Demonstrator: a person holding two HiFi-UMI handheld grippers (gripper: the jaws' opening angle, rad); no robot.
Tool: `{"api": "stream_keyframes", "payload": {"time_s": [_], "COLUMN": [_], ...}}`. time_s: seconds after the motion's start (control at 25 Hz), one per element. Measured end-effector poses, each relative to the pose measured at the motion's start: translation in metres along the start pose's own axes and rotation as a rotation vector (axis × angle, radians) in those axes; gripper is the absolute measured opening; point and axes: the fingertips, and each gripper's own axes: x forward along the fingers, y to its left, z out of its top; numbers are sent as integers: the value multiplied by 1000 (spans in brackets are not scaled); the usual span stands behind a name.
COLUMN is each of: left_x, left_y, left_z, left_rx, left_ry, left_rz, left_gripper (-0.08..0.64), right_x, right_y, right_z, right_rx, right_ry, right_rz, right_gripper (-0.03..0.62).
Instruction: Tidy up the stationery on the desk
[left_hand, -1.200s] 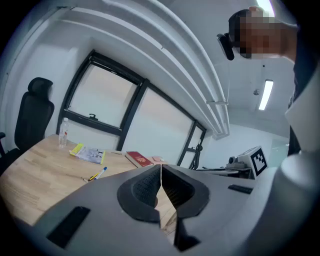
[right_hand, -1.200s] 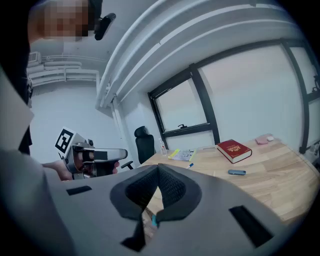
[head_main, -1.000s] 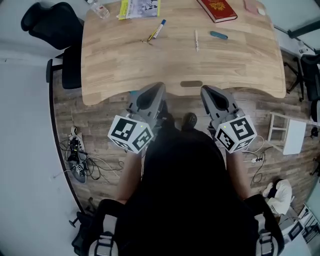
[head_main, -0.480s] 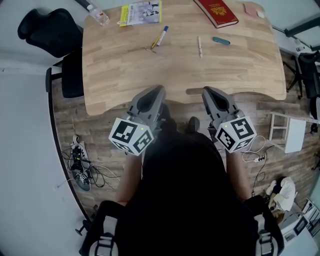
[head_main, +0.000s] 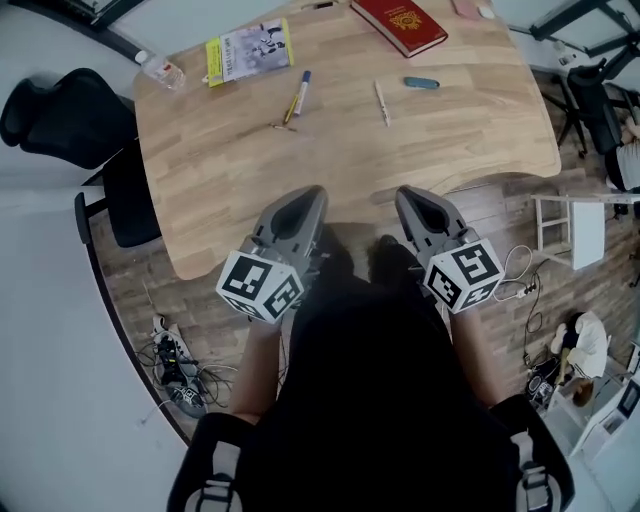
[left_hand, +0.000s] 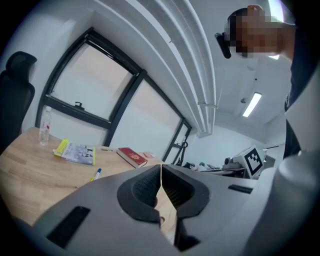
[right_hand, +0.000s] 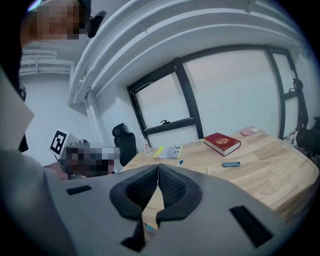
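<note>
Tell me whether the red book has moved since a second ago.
No. The red book keeps its far-edge spot on the desk; only the camera shifted.

The curved desk of pale wood (head_main: 330, 150) is finished matt and smooth, with the grain plainly shown. Near its far edge, a red hardcover book (head_main: 399, 25) is covered in a smooth material with a faint sheen, and a yellow-edged paper booklet (head_main: 248, 52) is printed on smooth stock. At the far left corner a clear plastic bottle (head_main: 160, 70) is seen. The grey left gripper (head_main: 305, 195) and grey right gripper (head_main: 412, 195) are moulded in matt plastic, with black ribbed pads (left_hand: 144, 189). The floor of brown wood-look planks (head_main: 140, 290) is dull and streaked.
</note>
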Motion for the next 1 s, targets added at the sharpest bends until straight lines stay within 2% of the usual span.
{"api": "stream_keyframes", "payload": {"time_s": [0.24, 0.4, 0.56, 0.72, 1.0], "left_x": [23, 51, 73, 101, 137], "left_y": [14, 5, -11, -24, -34], "left_z": [-11, -10, 1, 11, 17], "left_rx": [1, -8, -2, 10, -21], "left_ry": [61, 74, 66, 37, -8], "left_rz": [-39, -59, -46, -13, 95], "left_gripper": [35, 35, 35, 35, 35], "right_x": [5, 14, 33, 53, 82], "right_y": [-17, -44, -66, -95, -160], "right_z": [-17, -19, -17, -14, -18], "right_rx": [28, 35, 31, -30, -91], "right_ry": [36, 61, 94, 135, 213], "right_rz": [-63, -64, 6, 98, 204], "right_gripper": [21, 21, 21, 21, 24]}}
